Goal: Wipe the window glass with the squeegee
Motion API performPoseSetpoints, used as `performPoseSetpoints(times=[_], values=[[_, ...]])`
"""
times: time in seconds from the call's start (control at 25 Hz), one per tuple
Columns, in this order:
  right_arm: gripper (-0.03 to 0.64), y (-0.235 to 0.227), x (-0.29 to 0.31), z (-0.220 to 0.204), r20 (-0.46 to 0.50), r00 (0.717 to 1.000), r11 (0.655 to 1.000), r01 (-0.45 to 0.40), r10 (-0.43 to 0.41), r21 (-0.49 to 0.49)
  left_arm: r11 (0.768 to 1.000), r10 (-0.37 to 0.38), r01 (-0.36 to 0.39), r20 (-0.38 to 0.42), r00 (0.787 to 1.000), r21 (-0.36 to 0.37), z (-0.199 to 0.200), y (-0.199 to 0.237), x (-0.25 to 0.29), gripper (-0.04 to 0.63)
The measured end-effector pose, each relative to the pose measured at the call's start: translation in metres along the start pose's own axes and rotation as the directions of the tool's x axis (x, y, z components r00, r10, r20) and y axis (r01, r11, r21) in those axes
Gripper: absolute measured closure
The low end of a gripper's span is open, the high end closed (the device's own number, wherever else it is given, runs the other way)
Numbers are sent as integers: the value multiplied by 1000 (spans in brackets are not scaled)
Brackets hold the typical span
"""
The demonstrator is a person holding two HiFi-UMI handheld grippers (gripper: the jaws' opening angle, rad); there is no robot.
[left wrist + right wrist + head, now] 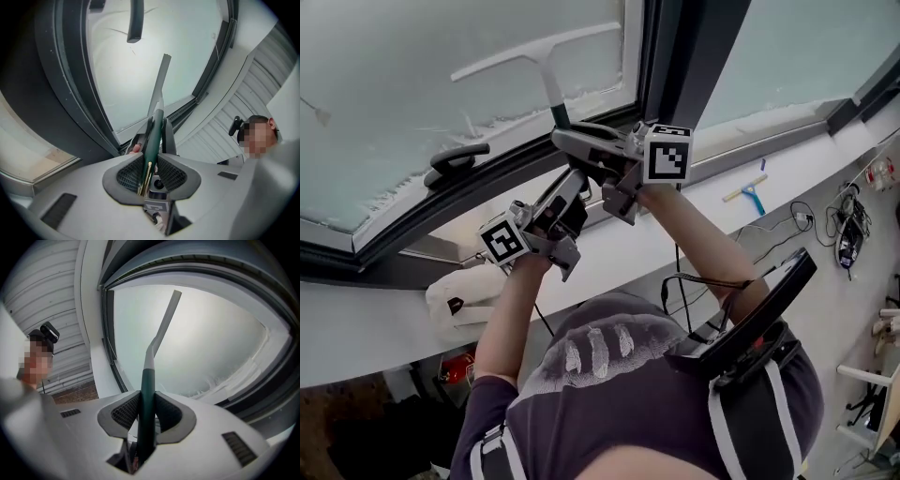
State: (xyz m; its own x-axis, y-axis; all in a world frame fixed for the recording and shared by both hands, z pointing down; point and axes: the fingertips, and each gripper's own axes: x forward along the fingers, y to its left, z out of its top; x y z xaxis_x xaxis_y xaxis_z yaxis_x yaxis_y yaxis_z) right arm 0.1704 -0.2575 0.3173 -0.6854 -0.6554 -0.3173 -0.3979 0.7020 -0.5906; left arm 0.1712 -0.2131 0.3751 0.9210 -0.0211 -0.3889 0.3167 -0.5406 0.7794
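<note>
Head view: holding white-bladed, green-handled plastic squeegee (534, 49) up at frosted window glass (412, 122), blade apparently touching. Clamping its handle narrowly in left gripper (150, 171) and right gripper (146, 411). Risking streaks from uneven blade tilt.

looks like a workroom or test lab rather than a home: large window (441, 94) in a dark frame (684, 56) with a black handle (455, 159); wide white sill (806, 173) strewn with loose cables (802, 216) and small electronic gear (851, 234); a spare blue-handled squeegee (750, 192) and a white cloth (464, 295) left lying there; ribbed white wall panelling (220, 136) beside the frame.
</note>
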Motion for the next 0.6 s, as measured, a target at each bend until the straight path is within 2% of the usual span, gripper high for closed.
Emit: performPoseSetpoints(times=[0.32,0.6], values=[[523,11,-12,-33,1,1000,999,-6,6,34,1000,9,-9,9,1000,-13,-29,-4,-22,503],[523,0,-14,-41,9,1000,999,9,-9,53,999,33,-33,-5,999,-42,-33,10,-29,503]])
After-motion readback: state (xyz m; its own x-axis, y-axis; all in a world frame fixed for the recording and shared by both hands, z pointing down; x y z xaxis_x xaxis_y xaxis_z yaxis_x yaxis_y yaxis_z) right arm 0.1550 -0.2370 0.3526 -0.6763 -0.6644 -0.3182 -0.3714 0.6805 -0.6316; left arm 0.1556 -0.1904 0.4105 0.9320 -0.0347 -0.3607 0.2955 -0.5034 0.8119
